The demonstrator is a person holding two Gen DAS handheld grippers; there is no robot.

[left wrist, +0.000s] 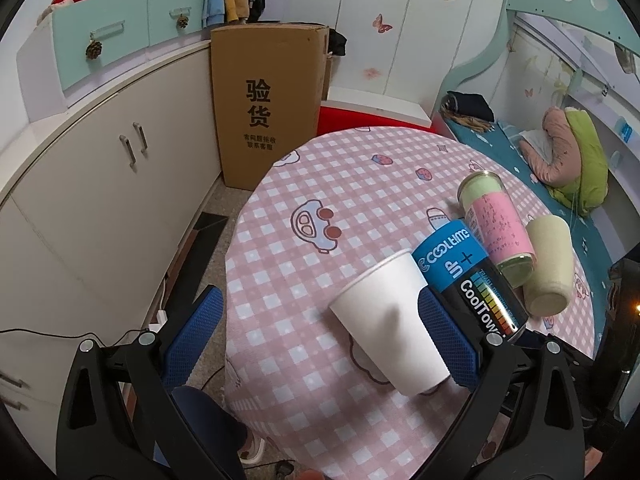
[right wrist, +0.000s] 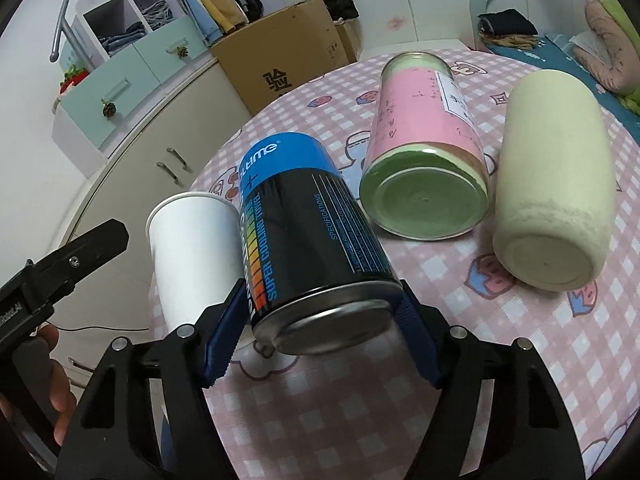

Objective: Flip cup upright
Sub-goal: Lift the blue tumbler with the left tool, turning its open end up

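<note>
Right wrist view: the right gripper (right wrist: 320,320) is clamped on the blue-and-black can (right wrist: 316,236), its metal base toward the camera. Just left of it lies the plain white paper cup (left wrist: 394,320), between the left gripper's (left wrist: 320,338) spread fingers on the checked tablecloth (left wrist: 304,184).

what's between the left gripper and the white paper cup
Nothing visible. The white paper cup already sits inside the open left gripper. The gripper's right finger is between the cup and the blue-and-black can close beside it.
</note>
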